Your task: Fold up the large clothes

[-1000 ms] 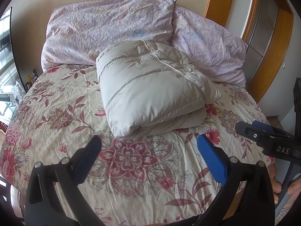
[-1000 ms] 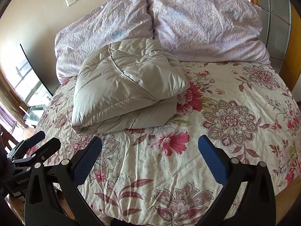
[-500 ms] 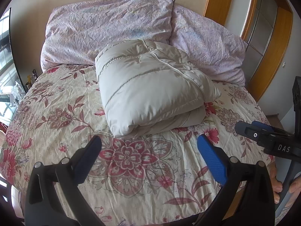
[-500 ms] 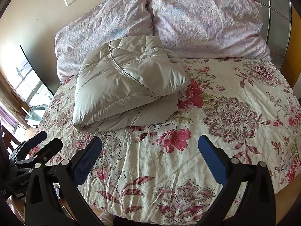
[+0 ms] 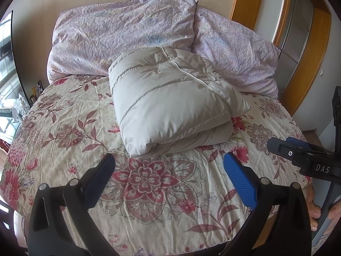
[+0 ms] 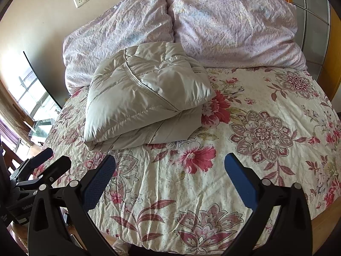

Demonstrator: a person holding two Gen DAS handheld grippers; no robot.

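Jacket (image 5: 170, 106), grey and quilted, lies folded into a thick bundle on the flowered bedspread (image 5: 70, 132), its far edge touching the pillows (image 5: 119, 38). Both the left gripper (image 5: 168, 170) and the right gripper (image 6: 169, 170) hang above the near bedspread, fingers spread wide and holding nothing. The bundle sits straight ahead of the left gripper, its long side running crosswise; from the right it lies ahead and leftward, so the left looks nearer.
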